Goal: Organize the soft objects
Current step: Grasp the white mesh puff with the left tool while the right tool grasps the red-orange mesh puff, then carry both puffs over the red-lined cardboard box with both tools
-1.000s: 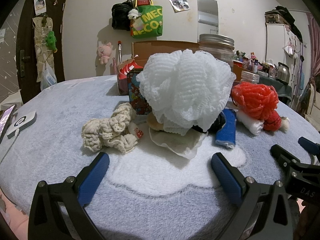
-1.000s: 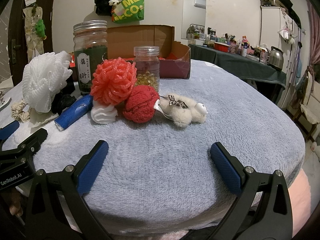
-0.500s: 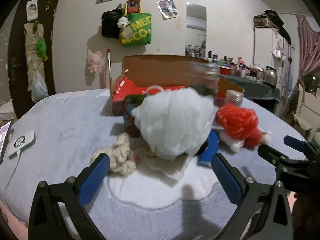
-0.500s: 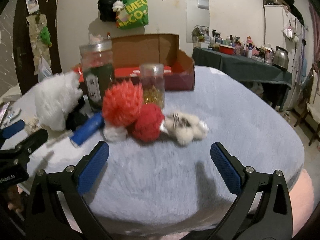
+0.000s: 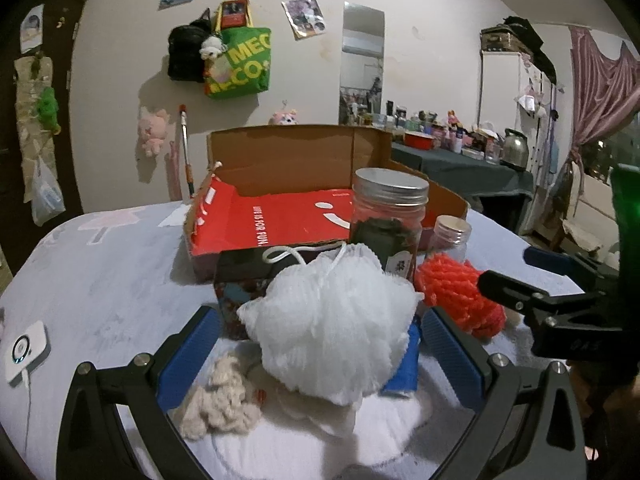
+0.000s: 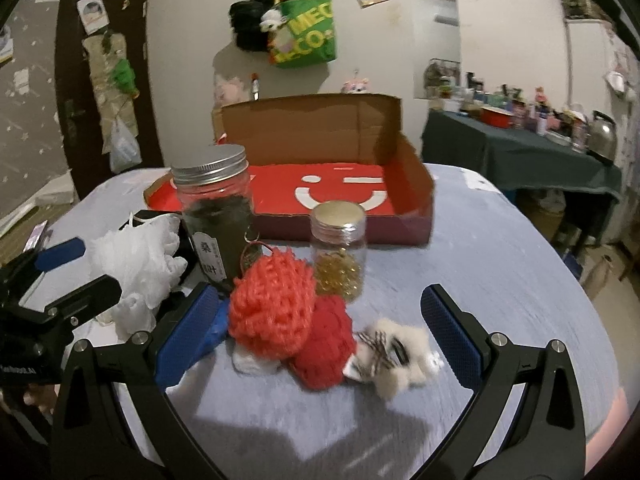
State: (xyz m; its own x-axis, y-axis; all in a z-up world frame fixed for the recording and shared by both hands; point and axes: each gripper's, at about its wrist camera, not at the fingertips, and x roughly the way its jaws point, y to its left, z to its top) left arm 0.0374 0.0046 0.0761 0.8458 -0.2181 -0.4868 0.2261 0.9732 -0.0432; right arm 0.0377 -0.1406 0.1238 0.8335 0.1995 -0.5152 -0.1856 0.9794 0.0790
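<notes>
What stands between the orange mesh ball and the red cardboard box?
In the right wrist view, a small glass jar stands between the orange mesh ball and the red cardboard box.

The room is dim and evenly lit, with a warm indoor cast and no harsh glare. Both views bow strongly at the edges — walls and door curve, and black vignette fills the corners. The right wrist view is smeared with motion blur, worst on the fluffy white toy (image 6: 394, 354) and the grey blanket (image 6: 520, 280). A soft dark shadow lies on the blanket below it.
</notes>
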